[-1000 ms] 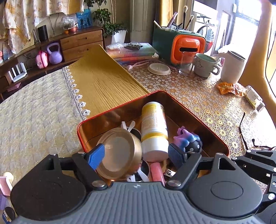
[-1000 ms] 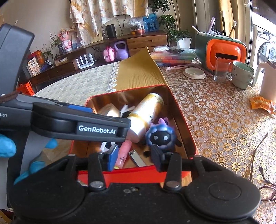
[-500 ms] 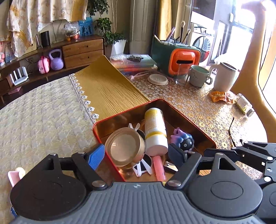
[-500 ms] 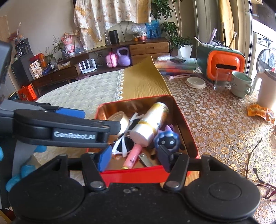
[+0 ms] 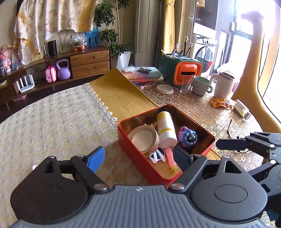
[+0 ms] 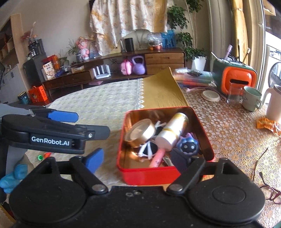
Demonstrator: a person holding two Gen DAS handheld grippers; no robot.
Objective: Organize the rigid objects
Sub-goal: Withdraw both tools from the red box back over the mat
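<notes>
I am at the table (image 5: pixel 52 126) in a lived-in home, in what looks like a living and dining room. A quilted cream cloth covers one part of it and a gold lace-patterned cover (image 5: pixel 202 108) the rest. Against the wall stands a low wooden sideboard (image 6: pixel 163 59) crowded with boxes, figurines and a router (image 6: pixel 101 71), with a purple kettlebell (image 6: pixel 138 67) beside it. A flowered cloth (image 6: pixel 130 15) hangs above, potted plants (image 6: pixel 191 49) stand in the corner, and a washing machine (image 5: pixel 205 52) shows by the window. A mug (image 5: pixel 201 85) and a white jug (image 5: pixel 224 85) sit near me.
</notes>
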